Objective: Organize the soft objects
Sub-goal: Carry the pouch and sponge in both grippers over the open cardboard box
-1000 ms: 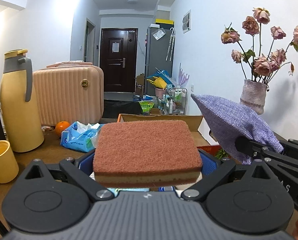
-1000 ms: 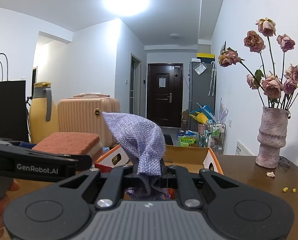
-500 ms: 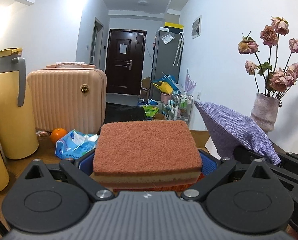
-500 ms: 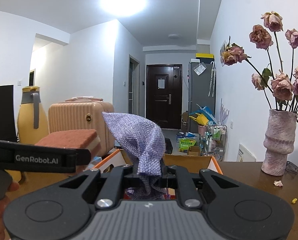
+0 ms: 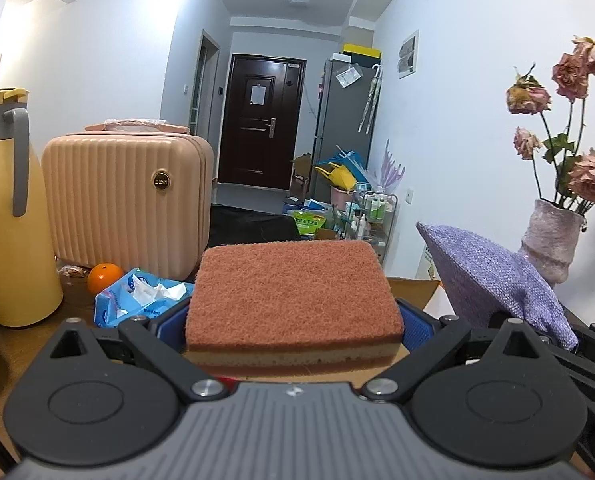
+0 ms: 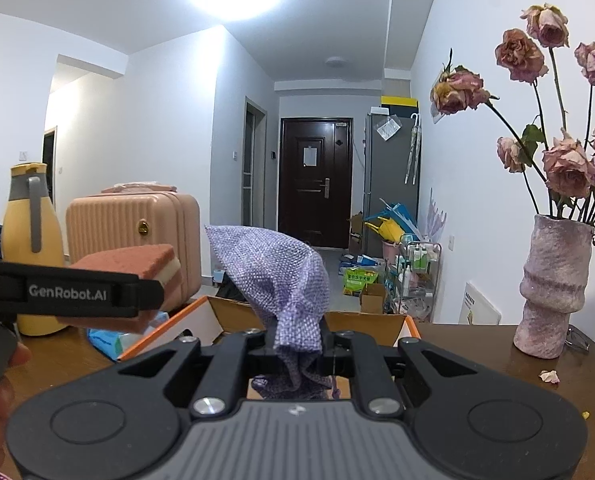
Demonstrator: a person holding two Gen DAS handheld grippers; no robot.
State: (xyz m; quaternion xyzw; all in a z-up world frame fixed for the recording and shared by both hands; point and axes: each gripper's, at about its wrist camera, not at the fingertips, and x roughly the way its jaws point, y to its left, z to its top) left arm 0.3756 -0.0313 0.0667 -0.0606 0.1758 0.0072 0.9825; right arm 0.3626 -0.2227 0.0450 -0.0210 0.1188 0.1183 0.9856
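My left gripper is shut on a sponge with a rust-red scouring top and a yellow middle, held flat between its blue pads. In the right wrist view the sponge hangs in the air at the left, beside a hand. My right gripper is shut on the neck of a purple woven pouch, which stands up above the jaws. The pouch also shows at the right of the left wrist view. An open cardboard box with orange edges lies just beyond both grippers.
On the brown table stand a yellow thermos, a pink ribbed case, an orange and a blue tissue pack at the left. A vase of dried roses stands at the right, with fallen petals near it.
Both grippers have travelled forward toward the box with their loads. The thermos slid toward the left edge and the vase toward the right. Both grips are unchanged.
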